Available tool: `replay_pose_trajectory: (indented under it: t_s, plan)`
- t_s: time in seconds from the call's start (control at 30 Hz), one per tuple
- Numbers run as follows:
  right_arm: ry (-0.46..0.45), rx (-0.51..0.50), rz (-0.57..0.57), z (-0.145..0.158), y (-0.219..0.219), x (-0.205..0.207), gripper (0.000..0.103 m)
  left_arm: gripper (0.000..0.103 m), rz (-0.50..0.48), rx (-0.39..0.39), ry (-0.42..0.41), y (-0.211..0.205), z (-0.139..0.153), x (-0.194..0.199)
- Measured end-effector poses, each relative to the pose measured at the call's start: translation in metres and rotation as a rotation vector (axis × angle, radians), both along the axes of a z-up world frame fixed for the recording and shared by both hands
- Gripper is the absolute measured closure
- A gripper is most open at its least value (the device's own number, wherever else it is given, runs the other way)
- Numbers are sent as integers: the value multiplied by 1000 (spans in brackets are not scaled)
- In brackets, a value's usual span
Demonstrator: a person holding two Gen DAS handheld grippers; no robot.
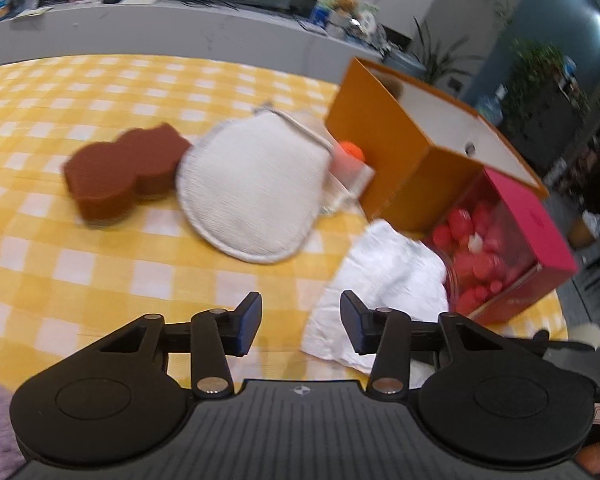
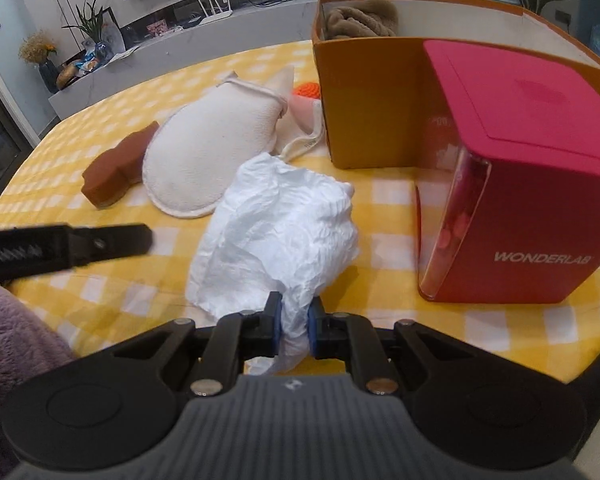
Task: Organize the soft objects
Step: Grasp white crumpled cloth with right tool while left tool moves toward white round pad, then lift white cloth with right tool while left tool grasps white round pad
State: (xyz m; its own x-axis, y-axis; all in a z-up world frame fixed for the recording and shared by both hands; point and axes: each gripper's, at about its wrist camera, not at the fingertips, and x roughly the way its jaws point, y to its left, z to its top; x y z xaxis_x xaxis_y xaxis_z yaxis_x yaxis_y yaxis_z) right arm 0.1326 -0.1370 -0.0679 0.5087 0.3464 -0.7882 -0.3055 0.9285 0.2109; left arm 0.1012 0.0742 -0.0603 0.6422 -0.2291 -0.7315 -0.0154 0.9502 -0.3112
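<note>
Nearest, the right gripper (image 2: 294, 326) pinches a crumpled white plastic bag (image 2: 278, 222) on the yellow checked table (image 2: 100, 292). The left gripper (image 1: 300, 326) hangs wide open, empty. Farther off: cream mitt (image 2: 212, 152), brown sponge (image 2: 116, 170), orange box (image 2: 364, 100).

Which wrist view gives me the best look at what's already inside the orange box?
The right wrist view. It looks over the orange box rim and shows a brown fuzzy cloth bundled in its far left corner. In the left wrist view the orange box is blurred and tilted, showing mostly pale inner wall, with only a faint brown patch near the rim.
</note>
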Motion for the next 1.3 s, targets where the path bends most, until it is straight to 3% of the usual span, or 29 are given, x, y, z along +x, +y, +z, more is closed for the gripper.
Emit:
replay_pose_trajectory:
  t_s: [0.2,0.33,0.43,0.53,0.67,0.73,0.9,0.97,1.03,1.13,1.27,1.3]
  plan:
    - [-39,-19,12,3,2,0,78,59,-39,55,74,-16,-21,20]
    - [-62,12,-41,7,-6,4,62,60,-43,67,111,-16,-31,23]
    - [-38,43,-85,0,-8,12,57,60,-53,81,101,-17,-31,22]
    - [-13,77,-121,-6,-4,20,56,60,-63,99,89,-19,-31,22]
    - [-9,84,-118,-9,8,30,57,71,-41,81,87,-13,-31,21]
    - [1,94,-114,-11,12,34,57,71,-19,40,94,-7,-32,22]
    - [-28,47,-58,-16,23,32,56,70,18,35,77,-3,-28,23]
    - [-60,-4,-20,-17,29,28,60,67,30,35,75,-1,-27,24]
    - [-94,-45,32,-18,37,24,77,65,32,51,72,-1,-26,25]
    - [-102,-52,61,-16,40,23,88,58,26,103,57,-4,-21,27]
    - [-147,-41,55,-1,38,30,90,29,39,131,25,3,-11,33]
    - [-163,-47,53,2,38,34,90,26,52,131,19,7,-9,36]
